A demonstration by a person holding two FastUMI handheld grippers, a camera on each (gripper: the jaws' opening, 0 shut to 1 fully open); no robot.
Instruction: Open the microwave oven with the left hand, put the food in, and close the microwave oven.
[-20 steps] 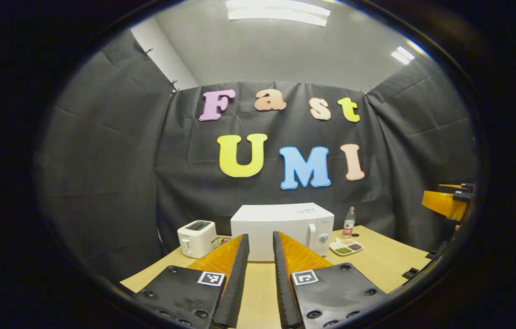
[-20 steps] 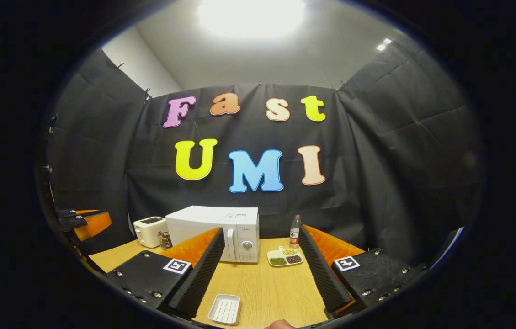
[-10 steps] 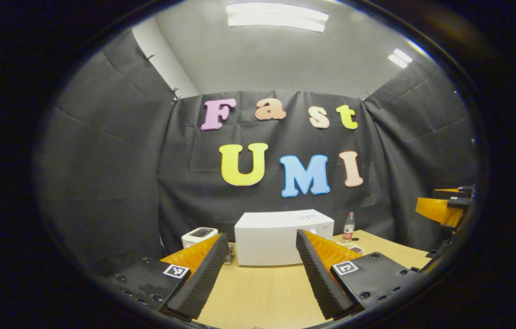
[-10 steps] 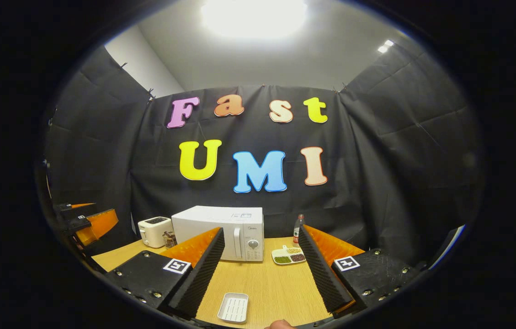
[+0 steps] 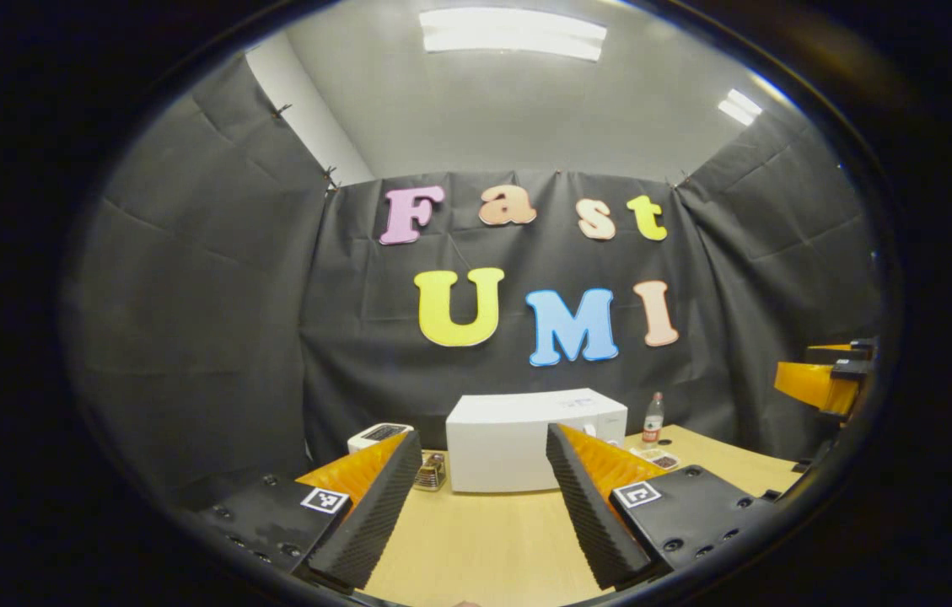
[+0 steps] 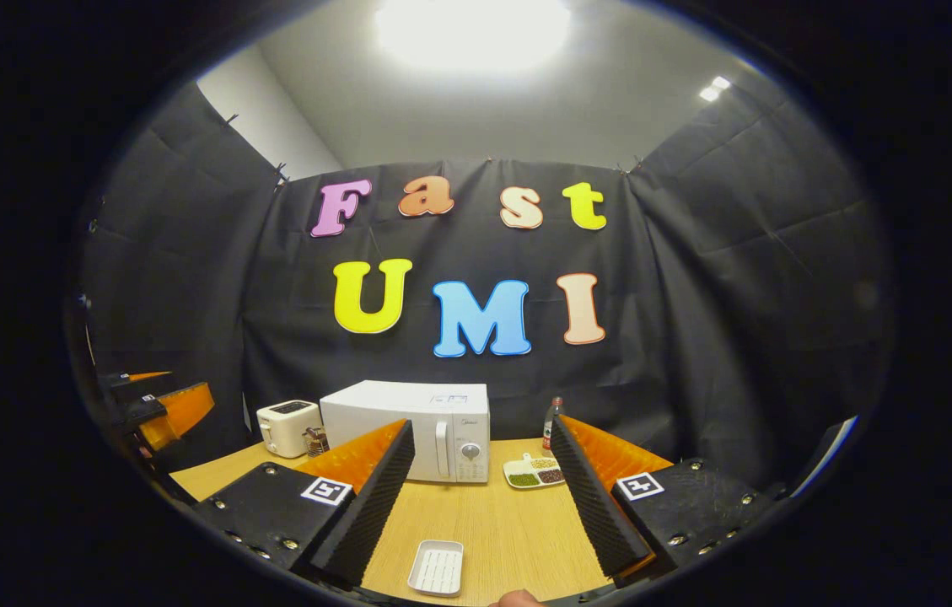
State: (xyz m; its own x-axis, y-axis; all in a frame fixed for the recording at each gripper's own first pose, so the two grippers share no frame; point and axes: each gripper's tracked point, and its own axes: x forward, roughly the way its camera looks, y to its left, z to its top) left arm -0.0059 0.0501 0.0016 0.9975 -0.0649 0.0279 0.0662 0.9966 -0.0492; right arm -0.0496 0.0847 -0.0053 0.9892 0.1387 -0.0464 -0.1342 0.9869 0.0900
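A white microwave [image 5: 518, 438] [image 6: 408, 426] stands at the back of the wooden table, door closed, with its handle [image 6: 442, 448] and knob on the right side. To its right lies a white divided food tray [image 6: 533, 472] [image 5: 657, 459] holding green and brown portions. My left gripper [image 5: 484, 506] is open, held well in front of the microwave with nothing between its fingers. My right gripper [image 6: 482, 497] is open too, over the table in front of the food tray and the microwave. The left gripper [image 6: 159, 405] also appears at the left edge of the right gripper view.
A white toaster [image 6: 288, 426] [image 5: 379, 436] stands left of the microwave with a small jar [image 6: 315, 440] beside it. A plastic bottle [image 6: 553, 415] [image 5: 653, 417] stands behind the food tray. A small white ridged dish [image 6: 437, 566] lies on the table [image 6: 492, 523] near the front.
My left gripper opened wide from a narrow gap and tilted down slightly, then drifted a little. The right gripper view has shifted only slightly.
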